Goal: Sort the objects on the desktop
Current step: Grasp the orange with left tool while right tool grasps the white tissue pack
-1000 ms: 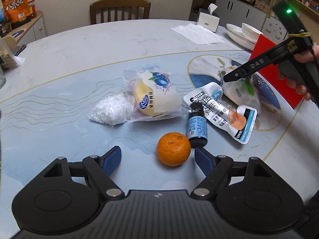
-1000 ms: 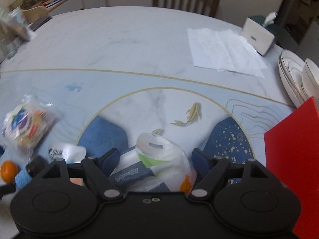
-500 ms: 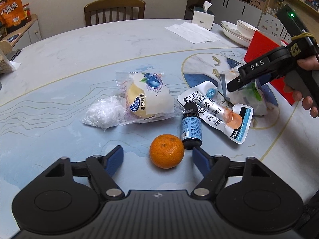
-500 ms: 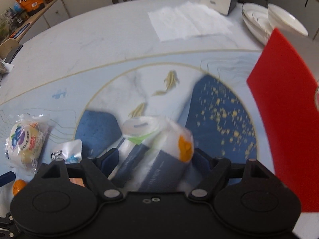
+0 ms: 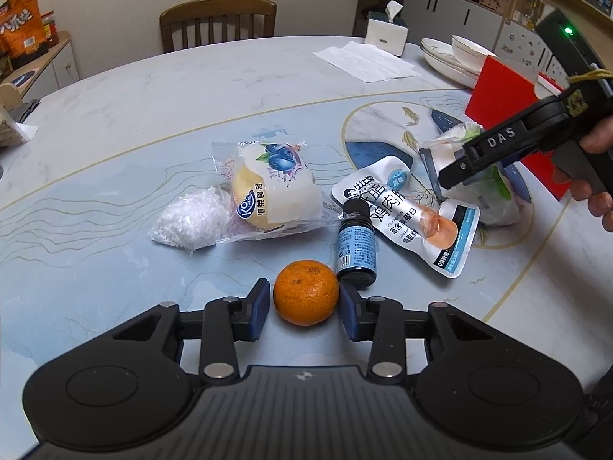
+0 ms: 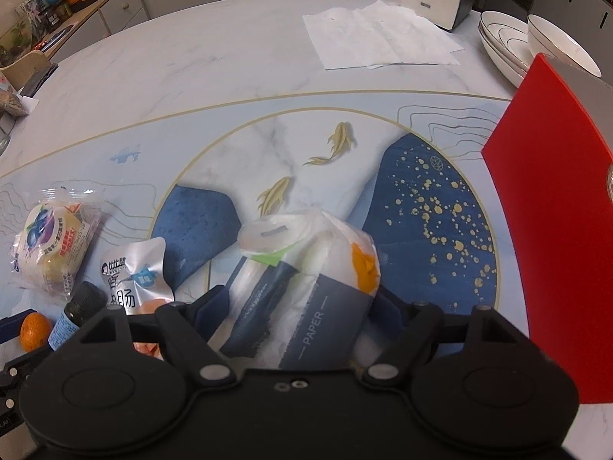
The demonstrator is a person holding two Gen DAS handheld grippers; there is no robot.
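**Both grippers closing in on the clutter**

The left gripper (image 5: 305, 306) is pinching the orange (image 5: 306, 292) between its blue pads, which are pressing its two sides while it is sitting on the tabletop (image 5: 153, 88). Just beyond the orange a small dark bottle (image 5: 355, 247) with a blue label is lying on its side, and a silver food pouch (image 5: 413, 214) is lying past that. A wrapped blueberry bun (image 5: 274, 191) is sitting to the left, with a crumpled clear bag (image 5: 191, 222) touching it.

The right gripper (image 6: 299, 303) is reaching down around the paper tissue pack (image 6: 306, 280), and its jaws are closing with the pack between them; the pads are largely hidden behind the pack's sides, so contact cannot be made out. A red box (image 6: 555, 230) is standing to the right, and stacked white plates (image 6: 505, 38) are sitting behind it
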